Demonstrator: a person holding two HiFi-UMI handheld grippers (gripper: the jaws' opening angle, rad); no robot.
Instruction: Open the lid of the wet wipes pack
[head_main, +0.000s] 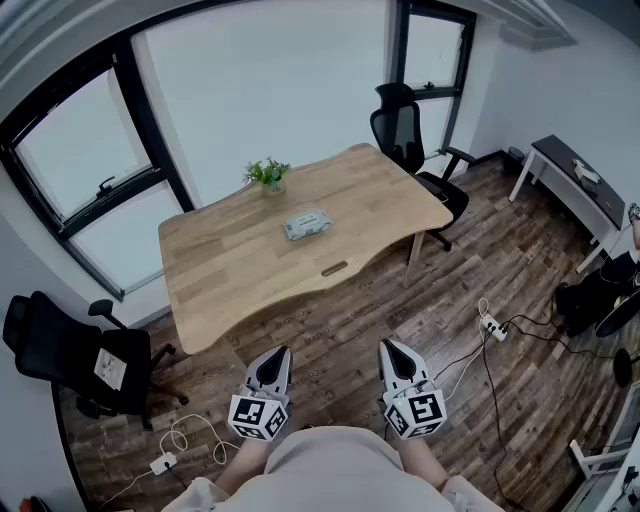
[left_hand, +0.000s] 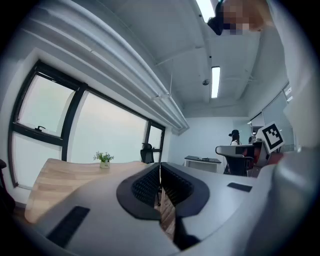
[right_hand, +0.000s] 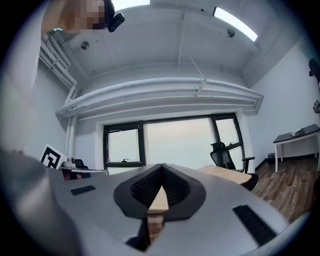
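Observation:
The wet wipes pack (head_main: 307, 224) lies flat near the middle of the wooden table (head_main: 230, 270), pale with a light lid on top. Both grippers are held low near the person's body, well short of the table's near edge and apart from the pack. My left gripper (head_main: 283, 353) has its jaws closed tip to tip with nothing between them, as the left gripper view (left_hand: 160, 166) also shows. My right gripper (head_main: 385, 346) points level at the table and its tips (right_hand: 161, 166) meet too, empty. The pack does not show in either gripper view.
A small potted plant (head_main: 267, 175) stands at the table's far edge. Black office chairs sit behind the table (head_main: 408, 128) and at the left (head_main: 70, 352). A white desk (head_main: 572, 172) is at the right. Power strips and cables (head_main: 492, 327) lie on the wood floor.

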